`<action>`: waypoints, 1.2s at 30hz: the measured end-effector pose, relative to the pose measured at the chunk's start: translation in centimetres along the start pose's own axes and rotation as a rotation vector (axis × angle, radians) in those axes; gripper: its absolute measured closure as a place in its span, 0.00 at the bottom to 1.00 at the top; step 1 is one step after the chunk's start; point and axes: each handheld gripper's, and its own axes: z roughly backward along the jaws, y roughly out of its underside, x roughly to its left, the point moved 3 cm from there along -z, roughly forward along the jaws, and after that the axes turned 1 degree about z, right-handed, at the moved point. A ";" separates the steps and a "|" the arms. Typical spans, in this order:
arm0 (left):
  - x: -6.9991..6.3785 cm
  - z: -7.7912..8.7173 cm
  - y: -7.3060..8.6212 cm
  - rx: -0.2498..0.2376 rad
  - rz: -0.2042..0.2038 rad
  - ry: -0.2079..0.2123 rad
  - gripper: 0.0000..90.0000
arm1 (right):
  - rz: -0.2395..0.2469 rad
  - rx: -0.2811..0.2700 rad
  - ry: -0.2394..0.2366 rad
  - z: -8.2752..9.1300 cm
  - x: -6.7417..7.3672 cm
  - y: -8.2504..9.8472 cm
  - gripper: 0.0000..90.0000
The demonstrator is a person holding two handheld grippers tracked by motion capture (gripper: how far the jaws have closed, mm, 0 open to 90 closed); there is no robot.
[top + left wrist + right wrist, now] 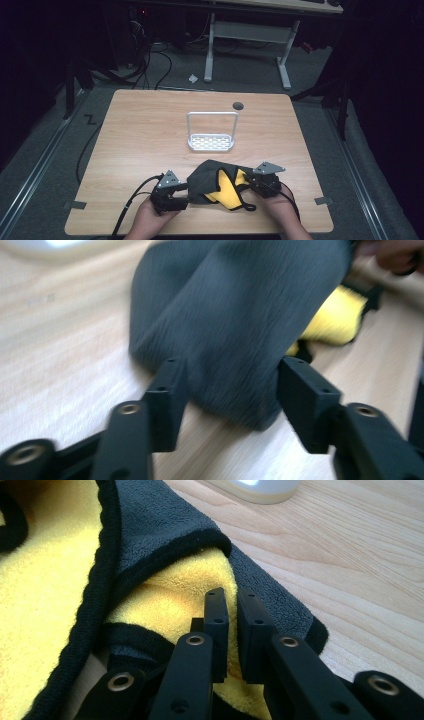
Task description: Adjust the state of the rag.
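- High view — one cloth point(216, 181), dark grey outside and yellow inside, lies bunched at the near edge of the wooden table point(135, 135), between the two grippers. Its long axis runs left to right. The left gripper point(184, 192) sits at its left end, the right gripper point(247, 186) at its right end; both are right at it, neither clearly nearer.
- High view, far side — one white wire rack point(211, 132) stands upright past the cloth, apart from it, mid-table.
- Left gripper view — blurred. The jaws stand spread, one to each side of a grey fold of the cloth point(235, 325); the fold lies straight ahead between them, but the pads do not appear to press it. Released, as I read it.
- Right gripper view — jaws clenched almost together on the cloth point(165, 580), nipping a yellow layer beside the black-bound hem. The cloth spreads ahead and to the left of the jaws; bare table lies to the right.
- Count — one cloth, one rack, two grippers.
- Judgement — the next grip turns on the left jaws closing on the fold ahead.
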 end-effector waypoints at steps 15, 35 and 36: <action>-0.9 -5.5 -7.6 0.009 0.051 0.059 0.43 | 0.003 0.003 -0.006 0.0 0.1 0.1 0.94; 4.2 3.4 0.5 0.039 0.096 -0.143 0.90 | -0.027 -0.012 0.047 0.4 -1.0 0.1 0.94; 4.5 3.5 1.3 0.041 0.109 -0.141 0.90 | -0.029 -0.012 0.050 0.4 -1.1 0.1 0.94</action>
